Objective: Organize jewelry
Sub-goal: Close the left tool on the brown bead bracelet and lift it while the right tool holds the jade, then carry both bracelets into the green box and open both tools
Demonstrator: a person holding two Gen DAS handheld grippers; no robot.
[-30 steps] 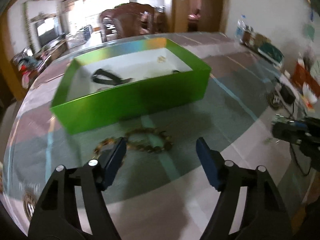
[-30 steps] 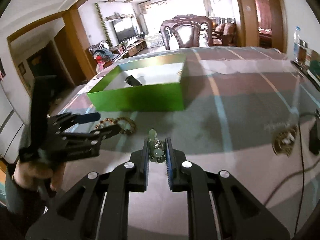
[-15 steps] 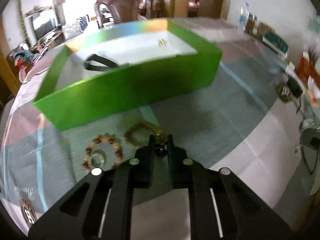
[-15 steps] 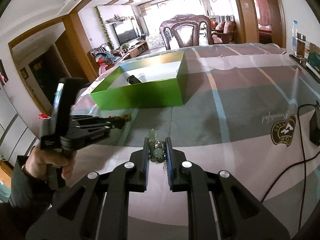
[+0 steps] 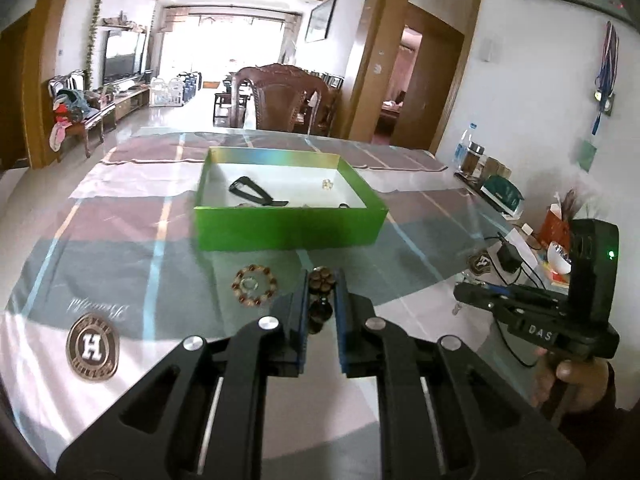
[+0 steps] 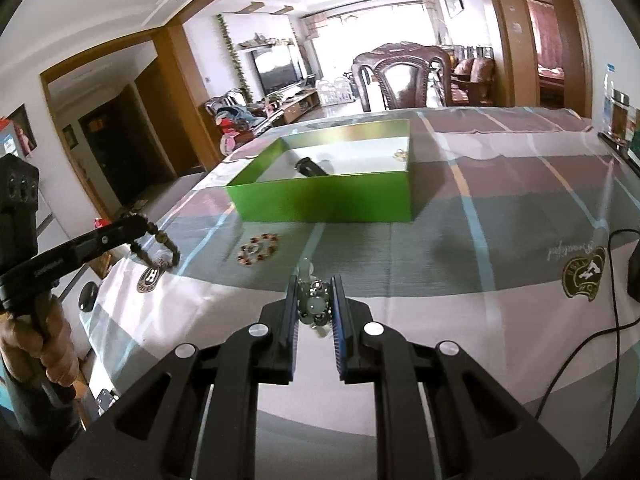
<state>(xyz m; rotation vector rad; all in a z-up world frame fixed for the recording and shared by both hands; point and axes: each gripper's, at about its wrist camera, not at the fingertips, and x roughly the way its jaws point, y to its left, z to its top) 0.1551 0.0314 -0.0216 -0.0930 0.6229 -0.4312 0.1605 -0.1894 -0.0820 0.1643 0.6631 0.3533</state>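
Observation:
My left gripper [image 5: 322, 280] is shut on a dark brown bead bracelet [image 5: 320, 282] and holds it above the table; in the right wrist view the bracelet [image 6: 160, 240] hangs from it at the left. My right gripper [image 6: 315, 284] is shut on a pale green bead bracelet [image 6: 314, 304], also raised. A red-brown bead bracelet [image 5: 255, 290] lies on the cloth in front of the green box [image 5: 288, 232]. The box holds a black strap [image 5: 256, 194] and a small gold piece [image 5: 328, 184].
The table wears a grey, mauve and white cloth with round logo badges [image 5: 93, 346]. Black cables and a charger [image 6: 634, 276] lie at the right. Bottles and boxes [image 5: 476, 160] stand at the far right edge. A carved wooden chair [image 5: 286, 98] stands behind the table.
My left gripper closed on the dark brown bracelet and lifted it off the cloth, pulling back from the box. My right gripper kept hold of the green bracelet and rose slightly.

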